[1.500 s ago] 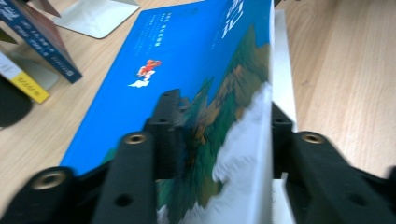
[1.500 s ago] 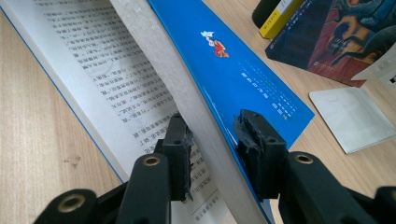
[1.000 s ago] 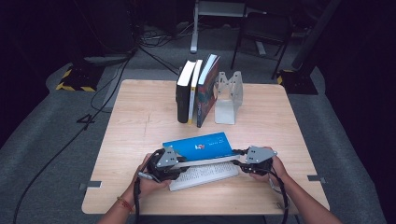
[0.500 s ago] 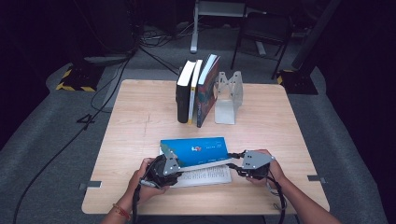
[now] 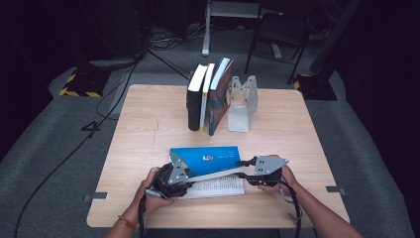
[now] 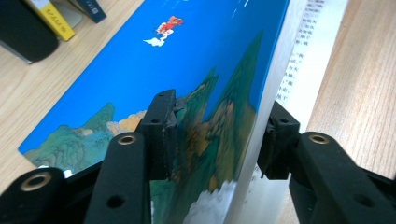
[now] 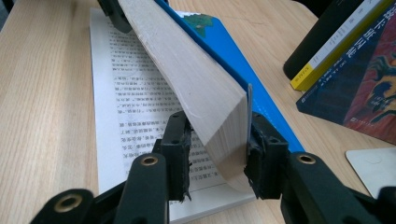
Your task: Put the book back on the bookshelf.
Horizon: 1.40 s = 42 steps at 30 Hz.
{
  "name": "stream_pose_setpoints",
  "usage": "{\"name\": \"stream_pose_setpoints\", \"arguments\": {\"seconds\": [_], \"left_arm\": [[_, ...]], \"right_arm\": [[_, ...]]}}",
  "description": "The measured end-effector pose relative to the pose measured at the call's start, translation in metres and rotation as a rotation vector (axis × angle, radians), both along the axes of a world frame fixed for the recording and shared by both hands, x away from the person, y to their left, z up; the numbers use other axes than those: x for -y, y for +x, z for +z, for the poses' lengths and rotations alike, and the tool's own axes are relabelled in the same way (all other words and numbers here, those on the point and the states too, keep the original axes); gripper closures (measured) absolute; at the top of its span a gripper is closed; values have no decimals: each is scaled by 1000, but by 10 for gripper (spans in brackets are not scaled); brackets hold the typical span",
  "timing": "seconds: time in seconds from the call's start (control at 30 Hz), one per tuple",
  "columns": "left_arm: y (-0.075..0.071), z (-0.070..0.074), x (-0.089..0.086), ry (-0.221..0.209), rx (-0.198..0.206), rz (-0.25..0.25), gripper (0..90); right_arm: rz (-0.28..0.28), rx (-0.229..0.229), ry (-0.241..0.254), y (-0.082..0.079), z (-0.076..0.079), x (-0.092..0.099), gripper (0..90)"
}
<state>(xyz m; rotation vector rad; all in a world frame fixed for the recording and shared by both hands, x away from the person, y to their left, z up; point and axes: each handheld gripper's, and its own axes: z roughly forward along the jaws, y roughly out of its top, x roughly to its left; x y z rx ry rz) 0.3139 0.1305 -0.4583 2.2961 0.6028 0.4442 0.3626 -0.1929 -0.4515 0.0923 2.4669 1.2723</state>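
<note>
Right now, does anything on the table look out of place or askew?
Yes. The blue book lies half open near the front edge, its thick block of pages lifted off the bottom printed page and bowed between the left tool and right tool. The three books at the back lean toward the bookend.

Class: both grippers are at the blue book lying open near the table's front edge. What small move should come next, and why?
Probably swing the lifted block of pages down onto the printed page to close the blue book. The right gripper clamps that block; the left gripper, its jaws just opening, straddles the other end. The book could then join the upright books by the bookend.
</note>
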Motion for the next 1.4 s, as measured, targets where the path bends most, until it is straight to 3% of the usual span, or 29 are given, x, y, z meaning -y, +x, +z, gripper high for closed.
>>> {"name": "stream_pose_setpoints", "arguments": {"seconds": [0.13, 0.3, 0.43, 0.53, 0.57, 0.6, 0.67, 0.7, 0.8, 0.97, 1.03, 1.1, 1.2, 1.3, 1.4], "left_arm": [[-9, 7, 19, 16, 12, -2, 559], [-14, 8, 37, 13, 13, 36, 504], [-13, 0, 51, 24, 13, 97, 489], [-12, -1, 52, 21, 24, 101, 568], [-12, 0, 52, 21, 33, 85, 568], [-13, -1, 53, 41, 54, 68, 625], [-12, -2, 53, 44, 48, 61, 651], [-12, -2, 51, 32, 46, 60, 654], [-10, -1, 49, 17, 44, 47, 657], [-10, -2, 49, 13, 42, 41, 641], [-9, -2, 49, 1, 33, 56, 567], [-4, -4, 51, 30, 28, 103, 518], [-2, -3, 56, 34, 28, 113, 513], [-11, 4, 66, 98, 63, 122, 584], [-15, 7, 68, 105, 83, 111, 651]], "right_arm": [[8, 22, -20, -9, 3, -9, 658], [-4, 29, -19, -18, 7, -19, 671], [7, 26, -29, -22, 8, -25, 672], [12, 28, -36, -24, 8, -28, 672], [15, 33, -36, -25, 8, -29, 668], [15, 34, -32, -25, 8, -29, 633], [24, -4, 0, -20, 6, -26, 568], [24, 6, 6, -19, 5, -24, 569], [36, -32, 42, -13, 4, -18, 591], [38, 8, 19, -16, 6, -16, 640], [33, 8, 17, -17, 7, -17, 641], [22, 13, 23, -19, 10, -18, 642], [15, 15, 23, -22, 15, -20, 651], [4, 14, 28, -23, 17, -20, 656], [2, 27, 34, -24, 20, -19, 647]]}}
